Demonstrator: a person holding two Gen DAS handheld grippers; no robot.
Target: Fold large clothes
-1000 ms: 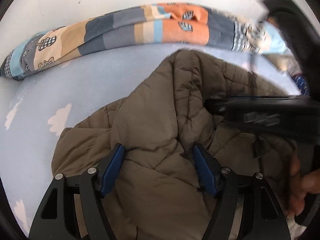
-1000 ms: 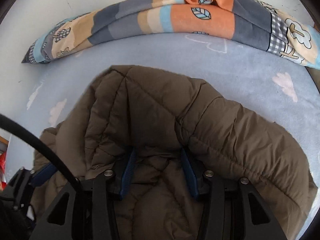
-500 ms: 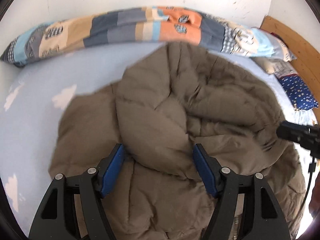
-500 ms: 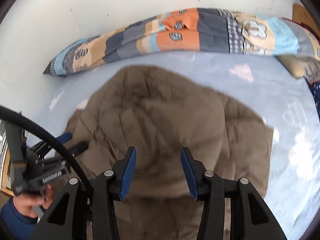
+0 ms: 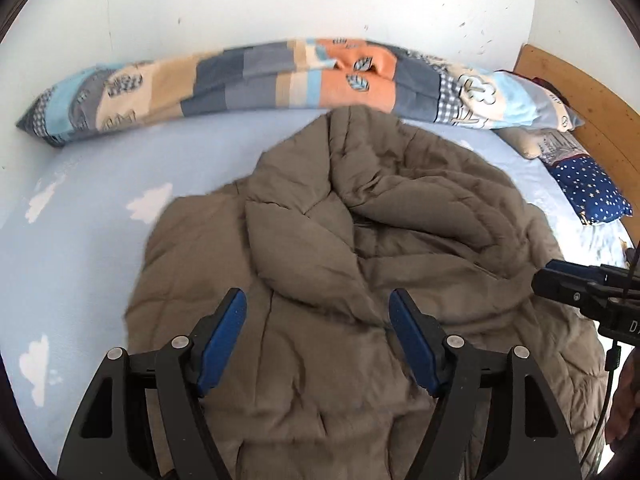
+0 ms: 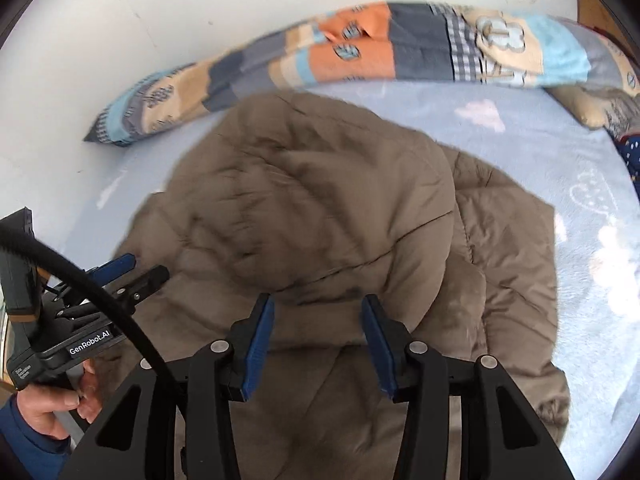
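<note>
Bright, even daylight; shadows are soft. Fisheye bends both views toward dark rounded corners. The patchwork blanket [image 6: 400, 52] and brown coat [image 6: 320, 208] smear with motion blur.

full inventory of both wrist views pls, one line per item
Puffer jacket: 1, brown quilted, rumpled in the middle of the bed.
Bed sheet: 1, light blue with white clouds, under the jacket.
Patchwork quilt: 1, orange, grey, tan and blue, rolled along the wall.
Pillows: 2, one navy with white dots, one beige printed, at the headboard.
Headboard: 1, wood, far right.
Wall: white.
Left gripper: black, blue pads, open above the jacket.
Right gripper: same, open.
</note>
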